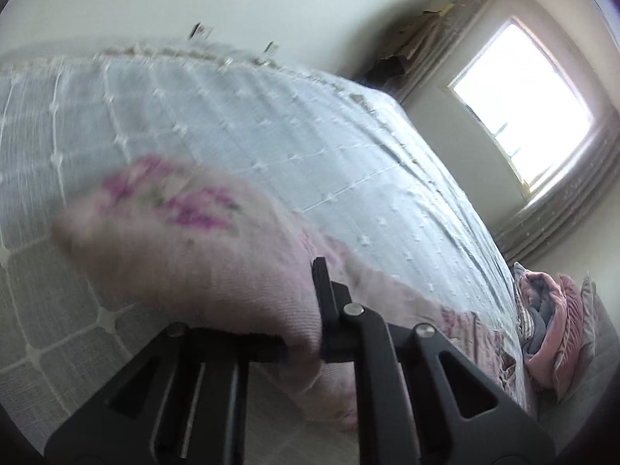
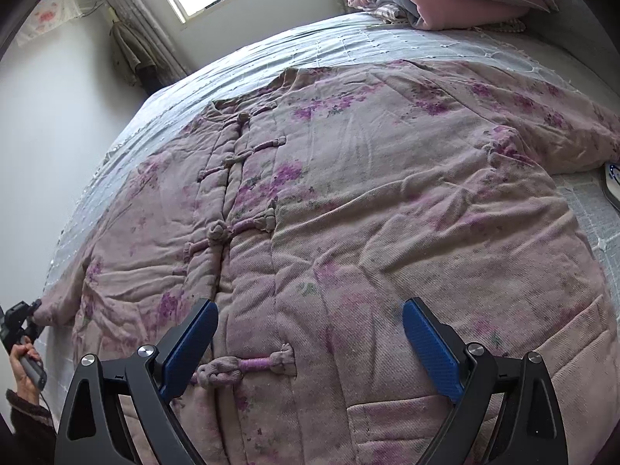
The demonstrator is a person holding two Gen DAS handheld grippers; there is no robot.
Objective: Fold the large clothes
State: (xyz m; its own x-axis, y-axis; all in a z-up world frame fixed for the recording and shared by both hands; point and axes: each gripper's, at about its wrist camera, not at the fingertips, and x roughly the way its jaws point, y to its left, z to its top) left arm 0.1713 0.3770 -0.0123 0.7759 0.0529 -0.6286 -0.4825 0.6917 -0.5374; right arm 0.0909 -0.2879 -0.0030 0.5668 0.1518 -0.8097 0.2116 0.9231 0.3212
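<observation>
Clamping a pink sleeve [image 1: 193, 240] at lower centre, the left gripper [image 1: 306, 333] has its jaws pressed together on the cloth. Right view: right gripper [image 2: 310, 345], jaws apart, hovers over the jacket [image 2: 348, 213] spread on the bed [image 2: 271, 46]; the left gripper [image 2: 23, 319] shows lower left.

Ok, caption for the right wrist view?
Open right tongs above a pink flowered jacket spread on the bed.

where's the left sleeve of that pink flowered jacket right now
In the right wrist view, the sleeve cuff is at the far left bed edge, pinched in the left gripper.
</observation>
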